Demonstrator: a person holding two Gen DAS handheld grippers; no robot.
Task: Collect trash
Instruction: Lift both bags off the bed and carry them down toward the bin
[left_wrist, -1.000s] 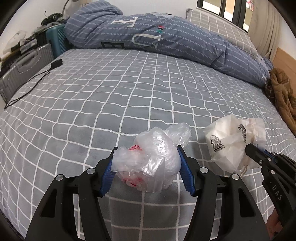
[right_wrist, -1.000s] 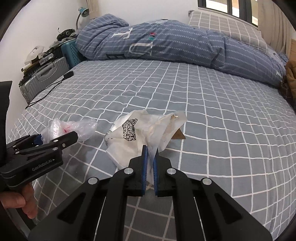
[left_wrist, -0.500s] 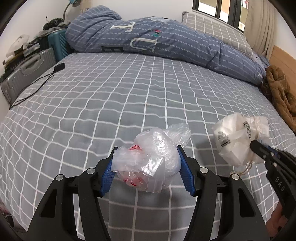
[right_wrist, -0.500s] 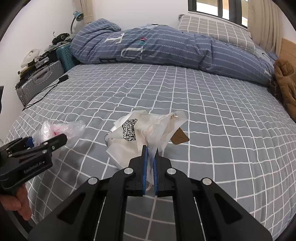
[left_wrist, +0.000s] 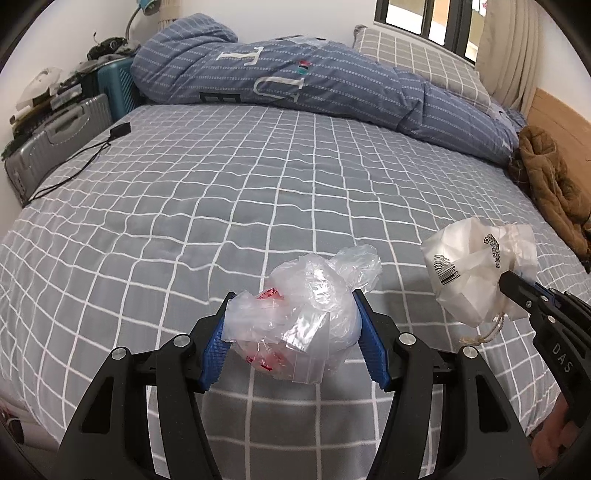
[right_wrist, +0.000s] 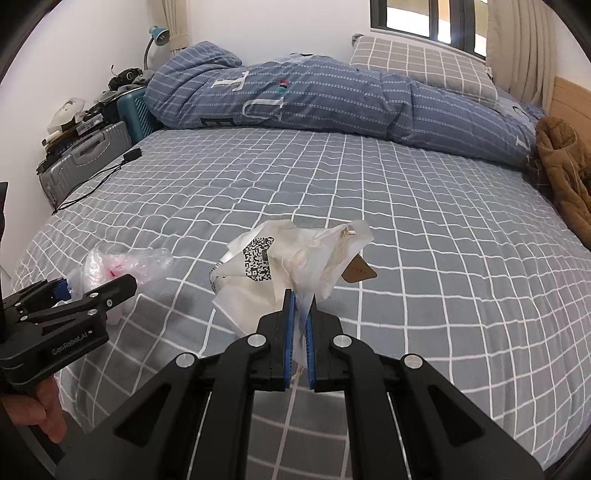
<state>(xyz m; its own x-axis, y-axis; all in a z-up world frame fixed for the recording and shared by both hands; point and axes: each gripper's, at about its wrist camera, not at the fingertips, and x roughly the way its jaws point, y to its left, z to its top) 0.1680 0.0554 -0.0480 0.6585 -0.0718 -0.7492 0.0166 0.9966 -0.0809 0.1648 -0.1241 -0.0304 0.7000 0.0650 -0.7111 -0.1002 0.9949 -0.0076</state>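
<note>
above the near edge of a grey white-checked bed (left_wrist: 258, 177) whose wide middle lies bare, the left gripper (left_wrist: 293, 332) pinches a crumpled clear plastic bag with red print (left_wrist: 295, 328) while the right gripper (right_wrist: 300, 325), pressed together, clamps a crumpled white barcoded wrapper (right_wrist: 280, 266).

A wide bed (left_wrist: 221, 192) with a grey checked sheet is carrying a rolled blue striped duvet (left_wrist: 314, 85) along its far side. A checked pillow (right_wrist: 417, 62), a brown jacket (left_wrist: 554, 188) and a black cable (left_wrist: 74, 166) are lying on it.
</note>
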